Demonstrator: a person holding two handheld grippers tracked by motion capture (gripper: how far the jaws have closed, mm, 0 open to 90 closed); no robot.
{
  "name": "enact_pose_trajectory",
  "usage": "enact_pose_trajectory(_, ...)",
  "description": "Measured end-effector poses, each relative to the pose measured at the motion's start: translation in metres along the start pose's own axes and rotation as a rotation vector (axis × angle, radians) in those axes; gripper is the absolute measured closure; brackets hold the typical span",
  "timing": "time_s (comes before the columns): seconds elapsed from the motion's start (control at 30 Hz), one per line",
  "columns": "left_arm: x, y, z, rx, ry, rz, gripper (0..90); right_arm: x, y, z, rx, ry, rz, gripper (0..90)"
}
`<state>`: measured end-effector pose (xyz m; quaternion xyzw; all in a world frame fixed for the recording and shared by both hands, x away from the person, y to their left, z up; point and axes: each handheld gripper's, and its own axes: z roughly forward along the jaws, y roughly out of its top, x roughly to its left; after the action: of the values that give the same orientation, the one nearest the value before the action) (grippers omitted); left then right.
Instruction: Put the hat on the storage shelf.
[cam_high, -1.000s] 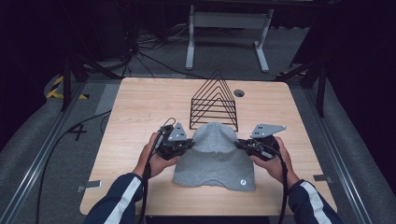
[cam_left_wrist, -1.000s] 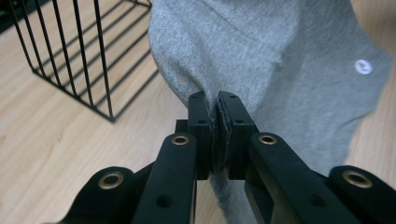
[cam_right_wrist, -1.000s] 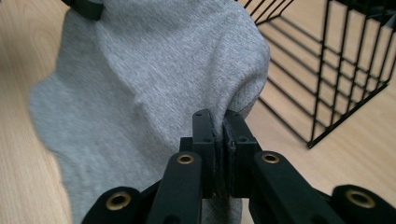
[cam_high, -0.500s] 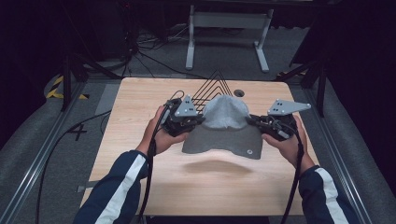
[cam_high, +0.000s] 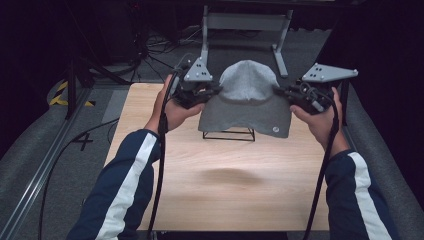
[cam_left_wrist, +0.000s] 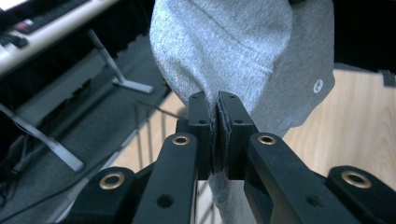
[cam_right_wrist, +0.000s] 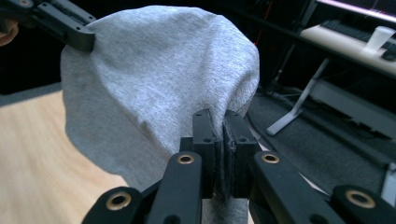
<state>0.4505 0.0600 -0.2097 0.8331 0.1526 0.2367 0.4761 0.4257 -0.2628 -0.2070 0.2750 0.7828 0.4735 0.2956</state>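
The left gripper (cam_high: 210, 91) is clamped on the left edge of the grey cap (cam_high: 246, 97), fabric pinched between its pads (cam_left_wrist: 201, 122). The cap hangs in the air between the two hands, clear of the table (cam_high: 220, 170) and directly above the black wire rack (cam_high: 229, 134) (its brim points toward the person). The right gripper (cam_high: 285, 92) is likewise closed on the cap's right edge. By my reading the pick-up is done; what remains is lowering the cap onto the rack, probably over its peak, and letting go on both sides.
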Motion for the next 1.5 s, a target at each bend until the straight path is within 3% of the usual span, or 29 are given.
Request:
enact_pose_trajectory(0.33, 0.036, 0.028, 0.005, -0.006, 0.060, -0.010, 84.9, -0.026, 0.035, 0.014, -0.024, -0.041, 0.015, 85.2)
enact_pose_trajectory(0.47, 0.048, 0.030, 0.008, -0.003, 0.089, -0.026, 84.9, -0.034, 0.041, 0.025, -0.025, -0.045, 0.023, 85.2)
enact_pose_trajectory(0.7, 0.061, 0.026, 0.018, -0.005, 0.089, -0.056, 84.9, -0.041, 0.043, 0.038, -0.026, -0.050, 0.040, 85.2)
enact_pose_trajectory(1.0, 0.063, 0.007, 0.035, 0.003, 0.084, -0.093, 84.9, -0.043, 0.036, 0.053, -0.008, -0.045, 0.050, 85.2)
enact_pose_trajectory(1.13, 0.064, 0.002, 0.039, 0.018, 0.098, -0.086, 84.9, -0.043, 0.031, 0.058, 0.000, -0.040, 0.063, 85.2)
enact_pose_trajectory(1.17, 0.066, -0.001, 0.040, 0.000, 0.082, -0.112, 84.9, -0.043, 0.029, 0.059, 0.002, -0.033, 0.065, 85.2)
enact_pose_trajectory(1.33, 0.064, -0.005, 0.035, -0.008, 0.065, -0.111, 84.9, -0.042, 0.024, 0.058, 0.005, -0.016, 0.060, 85.2)
enact_pose_trajectory(1.5, 0.062, -0.006, 0.020, -0.039, 0.057, -0.107, 84.9, -0.034, 0.020, 0.048, -0.011, 0.013, 0.048, 85.2)
